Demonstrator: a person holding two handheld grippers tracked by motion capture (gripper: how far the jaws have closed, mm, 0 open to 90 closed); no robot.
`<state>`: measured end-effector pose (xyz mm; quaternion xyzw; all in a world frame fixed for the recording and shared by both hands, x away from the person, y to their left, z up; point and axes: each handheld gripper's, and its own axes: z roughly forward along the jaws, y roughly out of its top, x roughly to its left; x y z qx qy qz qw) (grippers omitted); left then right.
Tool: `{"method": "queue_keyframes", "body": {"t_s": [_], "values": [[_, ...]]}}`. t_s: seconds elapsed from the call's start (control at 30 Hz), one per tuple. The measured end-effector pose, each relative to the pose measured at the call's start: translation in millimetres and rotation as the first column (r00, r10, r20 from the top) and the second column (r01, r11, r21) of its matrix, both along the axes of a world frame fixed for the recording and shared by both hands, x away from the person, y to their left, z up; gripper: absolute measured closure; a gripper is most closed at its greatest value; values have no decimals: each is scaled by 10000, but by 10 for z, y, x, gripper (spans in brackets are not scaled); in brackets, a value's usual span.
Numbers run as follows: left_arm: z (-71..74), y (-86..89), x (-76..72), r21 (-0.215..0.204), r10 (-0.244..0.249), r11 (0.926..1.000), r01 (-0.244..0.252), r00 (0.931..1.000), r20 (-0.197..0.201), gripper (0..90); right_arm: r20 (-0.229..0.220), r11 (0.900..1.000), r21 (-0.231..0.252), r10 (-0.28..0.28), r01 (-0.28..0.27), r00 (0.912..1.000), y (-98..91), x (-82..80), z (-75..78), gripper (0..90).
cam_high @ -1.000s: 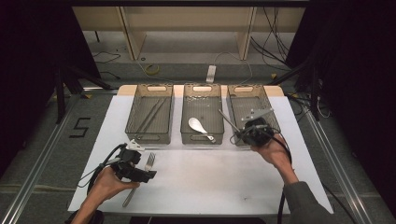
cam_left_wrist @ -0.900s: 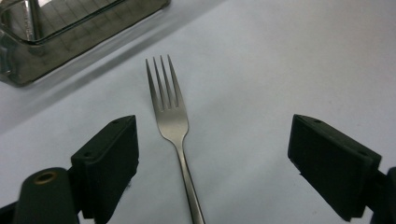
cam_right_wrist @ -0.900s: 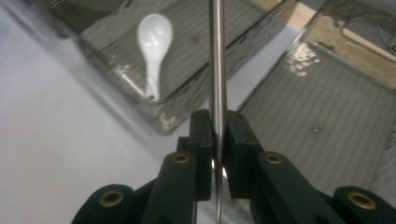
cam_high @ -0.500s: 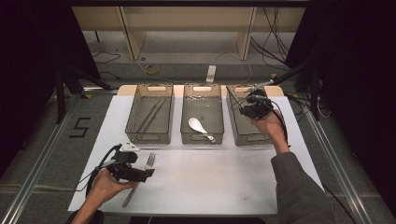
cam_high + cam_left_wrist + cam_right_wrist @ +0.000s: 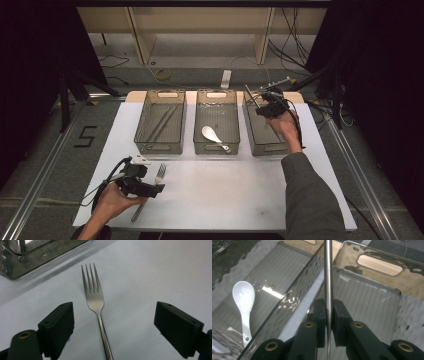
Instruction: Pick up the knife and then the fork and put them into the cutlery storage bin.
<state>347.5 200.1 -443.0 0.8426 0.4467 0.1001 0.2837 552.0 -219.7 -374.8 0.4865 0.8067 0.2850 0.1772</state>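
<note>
Right tongs (image 5: 261, 97) clamped on thin metal utensil (image 5: 328, 277), held over right bin (image 5: 260, 145). Lower it lengthwise inside walls before release. Left tongs (image 5: 113, 327) open, straddling fork (image 5: 96, 302) on table (image 5: 225, 185), near left bin (image 5: 160, 146); close on handle squarely.

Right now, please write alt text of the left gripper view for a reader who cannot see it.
A metal fork lies on the white table, tines pointing away, between the open black jaws of the left hand-held gripper. A clear bin corner sits at upper left.
</note>
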Motion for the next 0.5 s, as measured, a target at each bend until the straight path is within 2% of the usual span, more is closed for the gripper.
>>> {"method": "queue_keyframes", "body": {"t_s": [0.3,0.5], "values": [[-3,17,-8,118,39,9999,-38,10000,-22,164,-446,9979,9,-642,643,9969,4,100,-138,834],[-11,21,-3,110,5,9999,-4,9999,-123,166,-498,9951,1,-991,992,9938,19,143,-203,831]]}}
